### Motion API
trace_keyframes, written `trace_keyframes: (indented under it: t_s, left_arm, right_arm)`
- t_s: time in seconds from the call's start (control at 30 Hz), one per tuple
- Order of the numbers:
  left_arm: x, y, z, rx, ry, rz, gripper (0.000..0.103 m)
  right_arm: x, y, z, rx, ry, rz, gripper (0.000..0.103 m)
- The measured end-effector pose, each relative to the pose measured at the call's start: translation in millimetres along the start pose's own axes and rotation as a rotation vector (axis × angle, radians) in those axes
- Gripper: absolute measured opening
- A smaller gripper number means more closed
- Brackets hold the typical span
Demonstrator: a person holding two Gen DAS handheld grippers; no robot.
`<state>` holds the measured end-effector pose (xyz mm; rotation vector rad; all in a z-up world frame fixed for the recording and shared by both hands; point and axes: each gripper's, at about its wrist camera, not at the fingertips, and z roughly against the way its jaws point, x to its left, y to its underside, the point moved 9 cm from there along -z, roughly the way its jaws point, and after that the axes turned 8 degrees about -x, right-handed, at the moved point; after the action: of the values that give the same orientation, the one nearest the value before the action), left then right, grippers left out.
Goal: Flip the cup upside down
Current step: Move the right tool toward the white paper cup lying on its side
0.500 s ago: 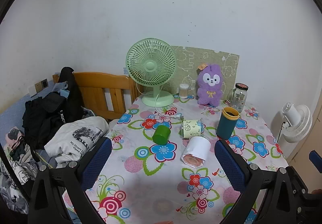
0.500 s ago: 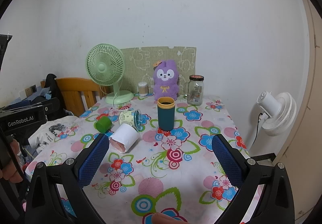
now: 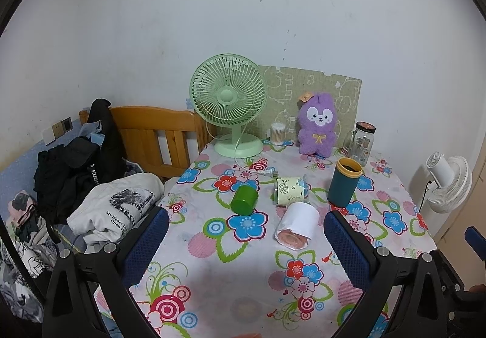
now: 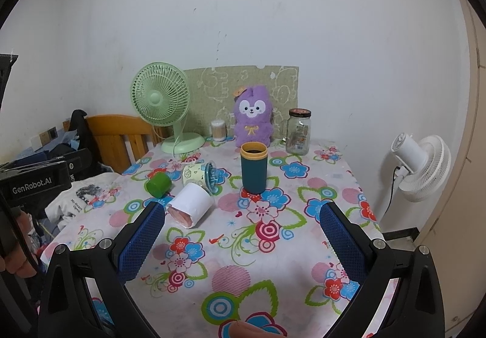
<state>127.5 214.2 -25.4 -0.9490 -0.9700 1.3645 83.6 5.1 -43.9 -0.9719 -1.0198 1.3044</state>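
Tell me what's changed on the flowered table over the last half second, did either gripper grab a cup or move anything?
Nothing visibly changed. The left gripper and right gripper hang open over the flowered tablecloth, holding nothing. The teal cup with the yellow rim stays upright, and the white paper cup, small green cup and pale yellow printed cup remain on their sides.

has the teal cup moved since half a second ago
No. In the right wrist view the teal cup stands upright on the same spot of the floral tablecloth, in front of the purple plush, as before. Both grippers hang open, clear of it.
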Motion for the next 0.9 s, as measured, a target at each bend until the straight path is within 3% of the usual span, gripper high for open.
trace_keyframes:
  t_s: [0.6,0.9]
  left_arm:
    - [9.8,2.0,-5.0,0.025,-0.006,0.012,0.103]
    - [15.8,11.6,-24.0,0.063,-0.009,0.008,0.103]
  right_arm:
    - [9.1,0.9,-7.4,0.019,-0.017,0.004,0.103]
    - [13.5,12.3,-27.7,0.084,-0.020,0.006,0.103]
